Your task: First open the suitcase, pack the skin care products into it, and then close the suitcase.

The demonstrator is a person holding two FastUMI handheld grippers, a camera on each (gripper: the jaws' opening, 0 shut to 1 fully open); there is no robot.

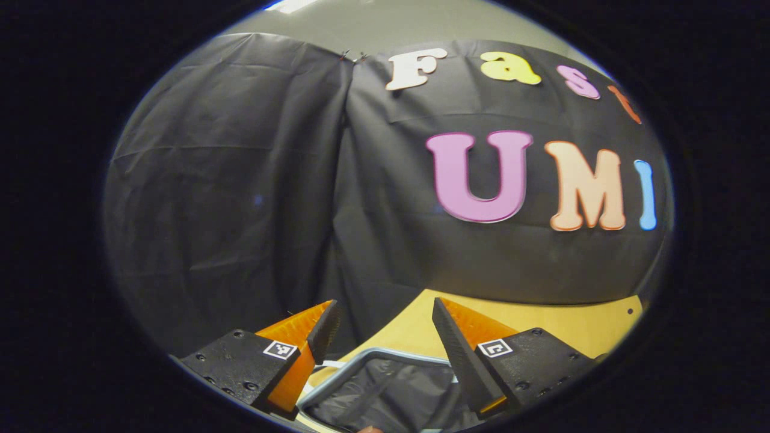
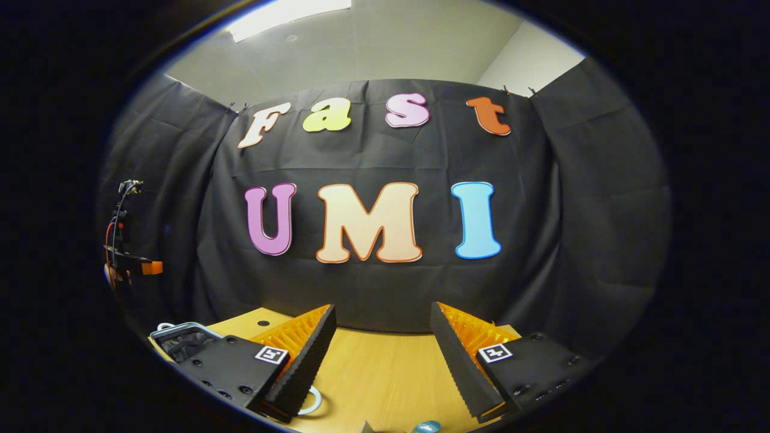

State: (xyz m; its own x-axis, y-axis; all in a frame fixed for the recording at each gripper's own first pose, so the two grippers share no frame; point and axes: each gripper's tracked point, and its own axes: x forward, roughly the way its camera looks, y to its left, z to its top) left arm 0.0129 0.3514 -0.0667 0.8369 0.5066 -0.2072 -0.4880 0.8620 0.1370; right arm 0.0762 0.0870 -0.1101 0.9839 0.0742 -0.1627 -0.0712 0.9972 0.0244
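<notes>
The suitcase [image 1: 361,361] lies on the wooden table [image 1: 559,328], and its grey rim and dark fabric lining show low in the left gripper view. My left gripper [image 1: 385,307] hovers above it, open, with nothing between its fingers. In the right gripper view one corner of the suitcase [image 2: 180,337] sits at the far left of the table [image 2: 385,373]. My right gripper [image 2: 382,308] is open and empty over bare wood. A small blue rounded item [image 2: 426,427] and a white ring-shaped item [image 2: 313,402] lie at the bottom edge, both partly cut off.
The black cloth wall stands close behind the table on every side. An orange and black device with cables [image 2: 126,261] hangs at the far left, above the suitcase corner. Bare wood stretches between the right gripper and the wall.
</notes>
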